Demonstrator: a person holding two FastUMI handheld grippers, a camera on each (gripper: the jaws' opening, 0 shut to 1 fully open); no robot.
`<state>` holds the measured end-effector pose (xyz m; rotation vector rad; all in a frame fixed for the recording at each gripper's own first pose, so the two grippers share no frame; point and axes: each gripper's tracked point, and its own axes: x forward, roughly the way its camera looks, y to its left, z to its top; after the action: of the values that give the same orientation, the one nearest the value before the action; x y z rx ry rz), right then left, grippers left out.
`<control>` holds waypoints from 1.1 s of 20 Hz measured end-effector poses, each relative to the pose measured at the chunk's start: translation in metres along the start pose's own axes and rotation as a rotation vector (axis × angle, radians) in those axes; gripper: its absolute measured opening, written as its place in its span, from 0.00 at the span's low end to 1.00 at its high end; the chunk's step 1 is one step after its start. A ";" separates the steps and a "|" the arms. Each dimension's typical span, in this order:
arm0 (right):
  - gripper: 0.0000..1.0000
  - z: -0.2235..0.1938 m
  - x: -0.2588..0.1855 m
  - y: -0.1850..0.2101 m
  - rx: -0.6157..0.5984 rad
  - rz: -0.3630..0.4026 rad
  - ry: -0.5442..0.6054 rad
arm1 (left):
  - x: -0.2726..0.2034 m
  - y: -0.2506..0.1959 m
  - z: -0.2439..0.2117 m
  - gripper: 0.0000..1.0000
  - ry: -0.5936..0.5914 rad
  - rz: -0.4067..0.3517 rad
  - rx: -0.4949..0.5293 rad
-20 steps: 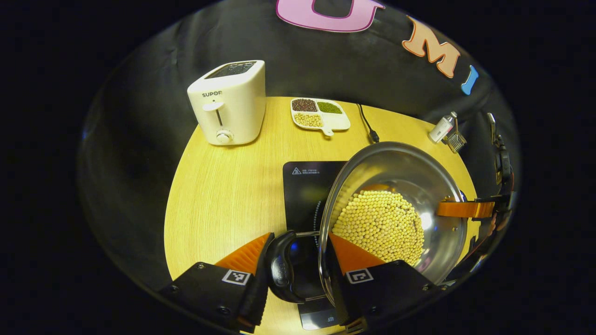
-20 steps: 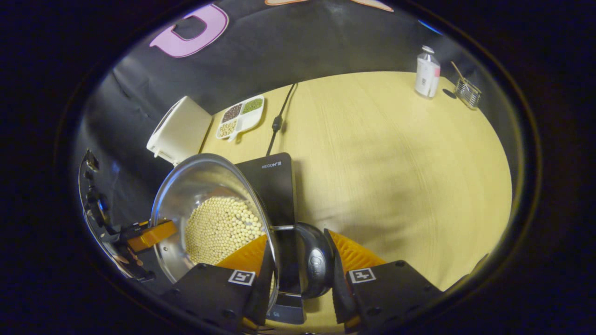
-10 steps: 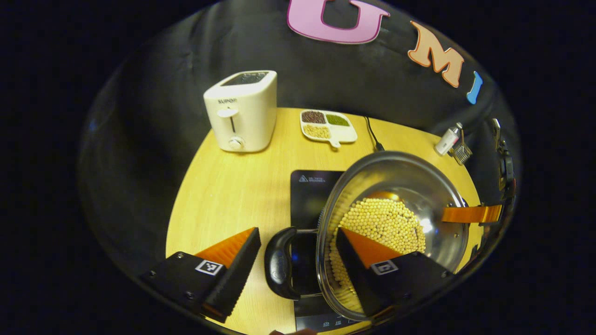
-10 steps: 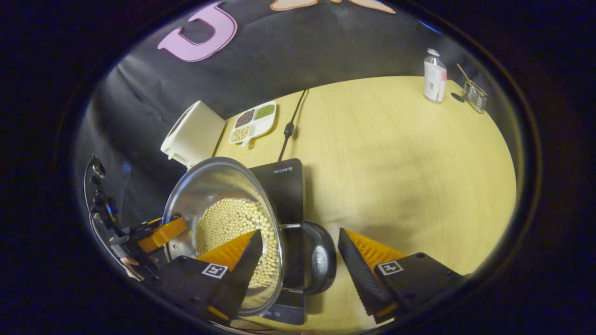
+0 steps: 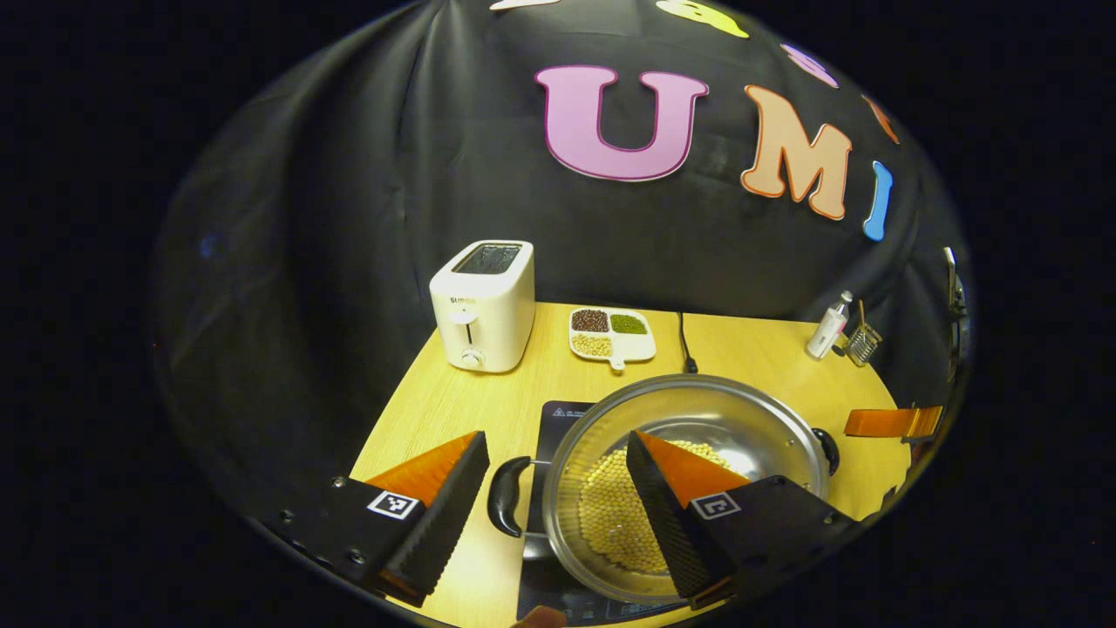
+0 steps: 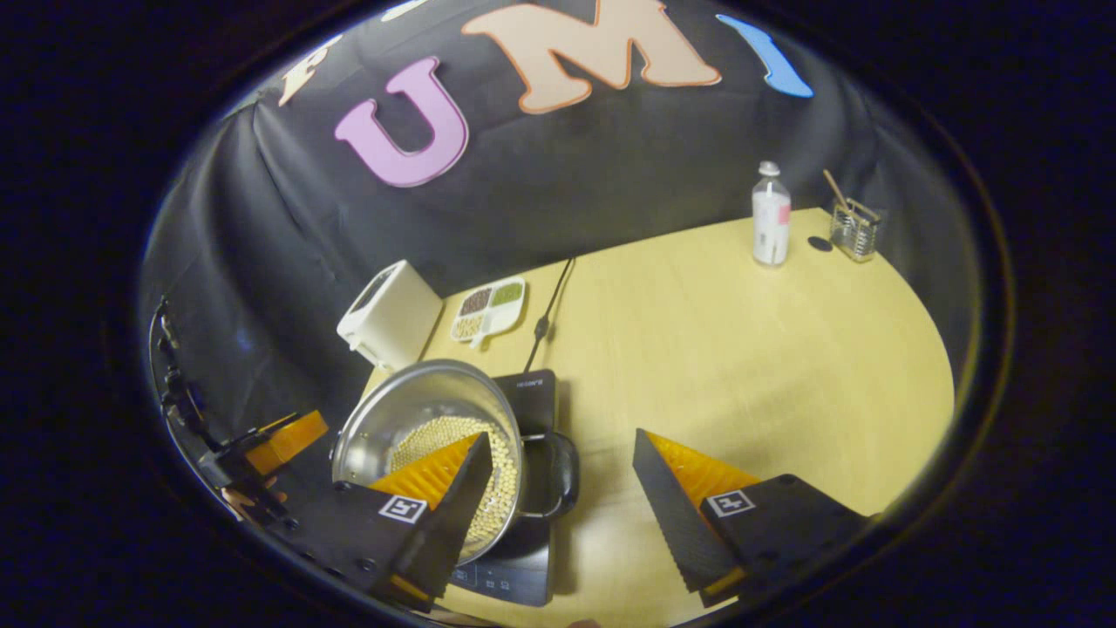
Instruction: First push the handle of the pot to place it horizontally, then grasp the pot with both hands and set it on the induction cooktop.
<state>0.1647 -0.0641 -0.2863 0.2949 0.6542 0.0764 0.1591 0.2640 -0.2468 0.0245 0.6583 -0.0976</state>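
Observation:
A steel pot [image 5: 750,427] holding soybeans [image 5: 610,515] sits on the black induction cooktop [image 5: 558,417]. Its black side handles point left [image 5: 504,495] and right [image 5: 826,449]. My left gripper [image 5: 554,436] hangs open above and behind the left handle, touching nothing. In the right gripper view the pot [image 6: 410,410] stands on the cooktop [image 6: 534,390], with one handle [image 6: 562,475] ahead of my right gripper [image 6: 560,436]. That gripper is open and clear of the handle. The left gripper [image 6: 279,440] shows farther off beyond the pot.
A white toaster [image 5: 484,305], a divided dish of beans [image 5: 610,333] and the cooktop's cord [image 5: 684,344] lie at the back of the wooden table [image 5: 436,410]. A small bottle [image 6: 770,218] and a wire holder [image 6: 853,231] stand at the far right.
Both grippers opened off the pot's handles, then drew back and up. The pot came down level onto the cooktop and now stands there untouched.

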 end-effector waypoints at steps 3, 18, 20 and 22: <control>0.99 0.022 -0.030 -0.020 0.004 0.005 -0.061 | -0.021 -0.043 0.012 0.97 -0.045 -0.024 -0.009; 0.99 0.171 -0.222 -0.179 -0.150 -0.009 -0.407 | -0.110 -0.274 0.084 0.96 -0.294 -0.073 -0.049; 0.92 0.190 -0.251 -0.191 -0.173 -0.013 -0.464 | -0.127 -0.291 0.107 0.96 -0.351 -0.076 -0.056; 0.99 0.203 -0.278 -0.201 -0.206 -0.029 -0.506 | -0.148 -0.304 0.125 0.93 -0.405 -0.057 -0.027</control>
<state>0.0632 -0.3515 -0.0291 0.0978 0.1458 0.0386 0.0890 -0.0325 -0.0555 -0.0393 0.2557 -0.1435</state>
